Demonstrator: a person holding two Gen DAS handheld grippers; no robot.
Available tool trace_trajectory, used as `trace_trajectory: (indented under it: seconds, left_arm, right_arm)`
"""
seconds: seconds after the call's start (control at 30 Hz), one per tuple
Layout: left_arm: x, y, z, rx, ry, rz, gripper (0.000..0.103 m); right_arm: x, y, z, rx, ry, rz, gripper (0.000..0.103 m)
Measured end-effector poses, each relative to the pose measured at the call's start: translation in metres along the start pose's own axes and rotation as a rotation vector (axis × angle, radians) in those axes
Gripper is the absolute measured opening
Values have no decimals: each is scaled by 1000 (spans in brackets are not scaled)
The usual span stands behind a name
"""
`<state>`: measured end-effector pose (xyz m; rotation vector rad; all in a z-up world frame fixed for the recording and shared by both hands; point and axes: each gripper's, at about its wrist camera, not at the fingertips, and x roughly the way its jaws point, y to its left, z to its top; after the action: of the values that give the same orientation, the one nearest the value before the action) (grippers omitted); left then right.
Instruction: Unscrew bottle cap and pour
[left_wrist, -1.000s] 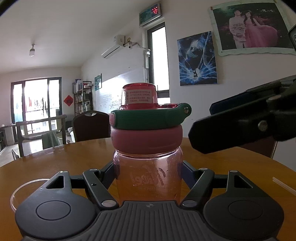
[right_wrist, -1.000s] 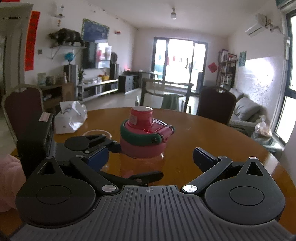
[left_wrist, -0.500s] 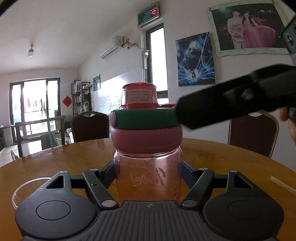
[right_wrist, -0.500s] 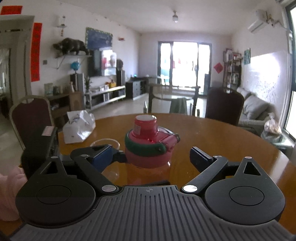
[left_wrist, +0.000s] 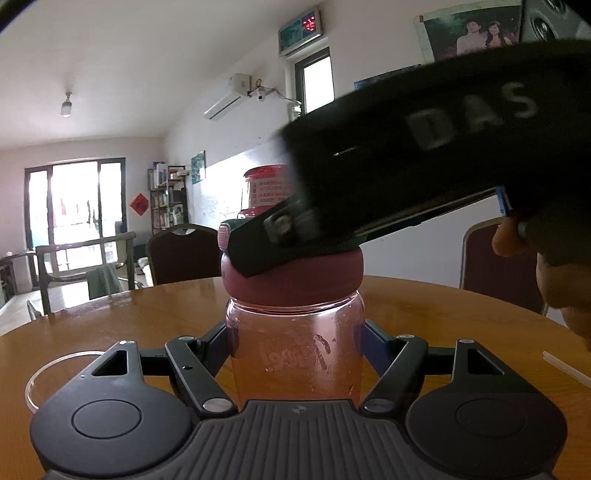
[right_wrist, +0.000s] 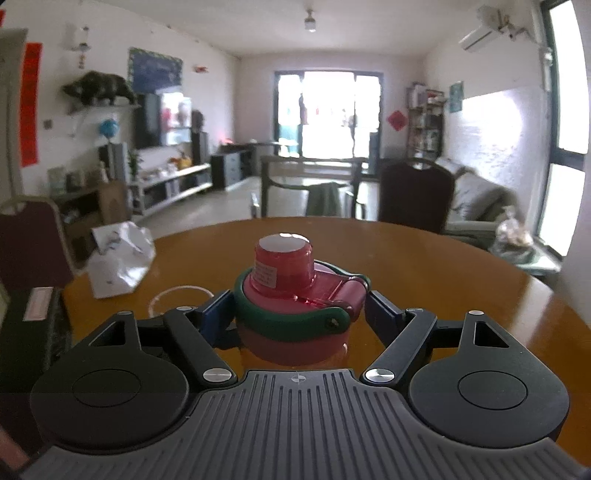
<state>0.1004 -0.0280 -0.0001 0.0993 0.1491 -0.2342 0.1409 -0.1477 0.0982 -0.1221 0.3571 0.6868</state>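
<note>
A clear pink bottle (left_wrist: 295, 354) stands upright on the round wooden table (left_wrist: 110, 317). My left gripper (left_wrist: 295, 343) is shut on its body, with a pad on each side. The bottle cap (right_wrist: 284, 273) is a pink lid with a green ring and a red spout cover on top. My right gripper (right_wrist: 299, 314) comes from the side at lid height, and its blue pads press both sides of the cap. In the left wrist view the right gripper's black body crosses in front of the cap and hides most of it. A hand (left_wrist: 554, 280) holds it.
A clear cup rim (right_wrist: 181, 295) stands just left of the bottle. A white plastic bag (right_wrist: 118, 258) lies further left on the table. A thin white strip (left_wrist: 565, 369) lies at the right. Dark chairs (right_wrist: 413, 192) ring the table.
My right gripper moved in from the right, came level with the lid and narrowed its fingers onto the cap. The left gripper and the bottle stayed put.
</note>
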Motion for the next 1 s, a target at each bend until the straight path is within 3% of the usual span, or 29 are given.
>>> trace_trajectory:
  seconds: [0.17,0.43,0.53,0.63,0.7,1.0]
  left_arm:
    - [-3,-6,1,-10,5,31,72]
    - [-4,-1,1,-39,2,-5,72]
    - [-7,-1,2,-38,-16,20,87]
    - [-9,2,2,-55,-28,24,85]
    - [-9,2,1,-67,-27,7,73]
    - [-10,-1,2,-63,-27,15,72]
  right_arm:
    - [5,5,1,7,9,-33,76]
    - [12,5,4,17,30,-62,75]
    - [11,4,4,24,32,-64,75]
    - [13,5,6,32,34,-65,75]
    - [14,5,6,33,35,-68,76]
    - [11,5,5,17,23,-65,84]
